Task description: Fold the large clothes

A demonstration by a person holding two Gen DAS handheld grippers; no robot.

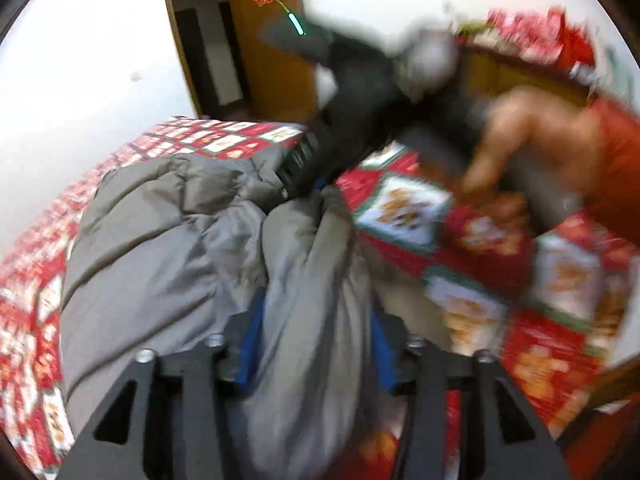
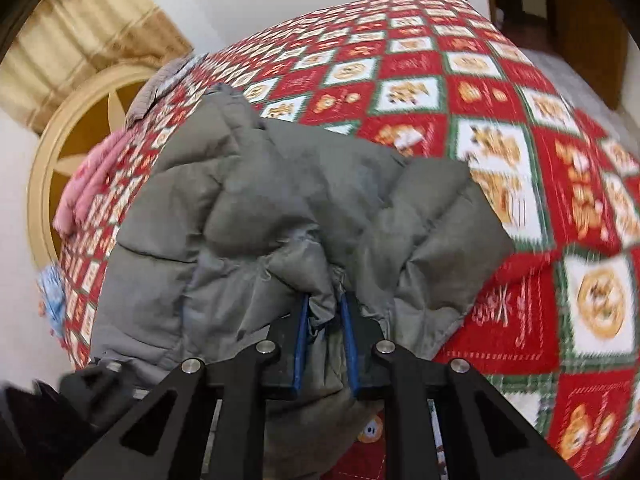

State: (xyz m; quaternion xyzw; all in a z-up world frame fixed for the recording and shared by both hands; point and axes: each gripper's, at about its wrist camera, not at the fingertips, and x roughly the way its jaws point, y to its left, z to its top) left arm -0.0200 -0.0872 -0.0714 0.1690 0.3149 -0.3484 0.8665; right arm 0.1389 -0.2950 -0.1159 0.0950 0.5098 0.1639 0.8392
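Jaws of both grippers stand closed on folds of the same grey padded jacket (image 2: pixel 288 200); the left gripper (image 1: pixel 316 344) has a thick bunch of the fabric filling the gap between its blue pads, and the right gripper (image 2: pixel 325 340) pinches a narrower fold between its blue pads; the jacket lies rumpled on a bed (image 2: pixel 500 92) covered by a red, white and green patterned quilt, with most of its bulk spread ahead of the right gripper and one padded part running out to the left in the left wrist view; in that view the right gripper appears as a dark, motion-blurred shape just beyond the jacket, with the person's bare hand (image 1: pixel 532 140) and red sleeve (image 1: pixel 616 168) to its right; a wooden door (image 1: pixel 272 40) bearing a red ornament stands open against the white wall behind the bed; in the right wrist view a pink cloth (image 2: pixel 86 188) lies at the far left edge of the bed, beside a round cream frame (image 2: pixel 60 152) and a beige curtain (image 2: pixel 76 28).
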